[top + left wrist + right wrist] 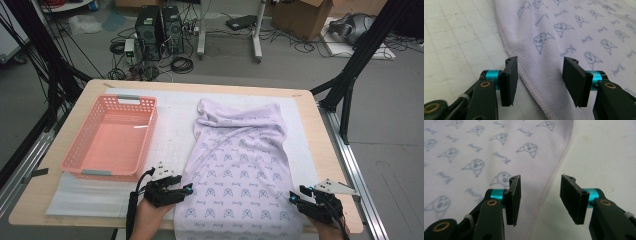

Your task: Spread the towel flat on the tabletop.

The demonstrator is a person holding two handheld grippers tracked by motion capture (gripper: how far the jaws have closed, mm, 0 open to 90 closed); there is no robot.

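Lilac printed towel (239, 170) lies flat on the white mat beside the pink basket (112, 136), its near side hems straddled by the wide-open left gripper (539, 75) and right gripper (540, 195); closing too shallow could pinch nothing and let it slip

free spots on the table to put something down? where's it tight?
Free: the mat strip between the pink basket and the towel; the basket's inside; the far mat band beyond the towel; a narrow strip right of the towel. Tight: the near edge, where the left gripper and right gripper flank the towel's hems, fingers open.
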